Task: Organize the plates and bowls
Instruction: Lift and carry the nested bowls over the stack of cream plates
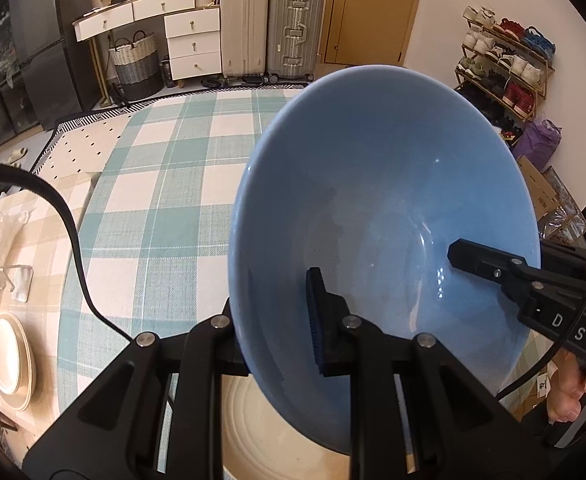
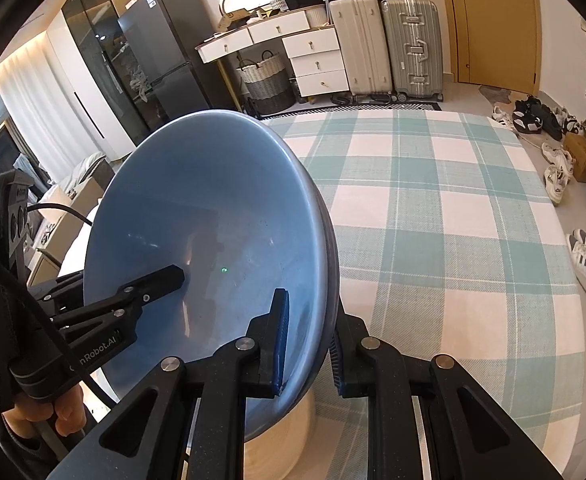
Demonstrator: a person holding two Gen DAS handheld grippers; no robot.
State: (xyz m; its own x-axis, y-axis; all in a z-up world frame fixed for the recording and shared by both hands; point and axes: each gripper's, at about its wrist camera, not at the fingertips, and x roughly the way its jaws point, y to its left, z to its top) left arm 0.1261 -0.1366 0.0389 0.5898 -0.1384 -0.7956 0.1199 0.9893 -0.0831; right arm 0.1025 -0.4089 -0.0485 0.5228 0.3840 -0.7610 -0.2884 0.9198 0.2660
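Note:
A large blue bowl (image 1: 389, 184) is held up and tilted above the checked table, gripped at opposite rims by both grippers. My left gripper (image 1: 277, 320) is shut on its left rim, one finger inside, one outside. My right gripper (image 2: 313, 344) is shut on the right rim of the bowl (image 2: 197, 216). The right gripper's finger (image 1: 489, 264) shows inside the bowl in the left wrist view. The left gripper's finger (image 2: 149, 284) shows likewise in the right wrist view. A cream plate (image 1: 277, 432) lies on the table under the bowl; it also shows in the right wrist view (image 2: 293, 420).
A green-and-white checked tablecloth (image 2: 453, 240) covers the table. Stacked cream oval plates (image 1: 11, 360) sit on a beige checked surface at the left. Suitcases (image 1: 273, 24), drawers, a shoe rack (image 1: 505, 68) and a fridge (image 2: 153, 48) stand beyond.

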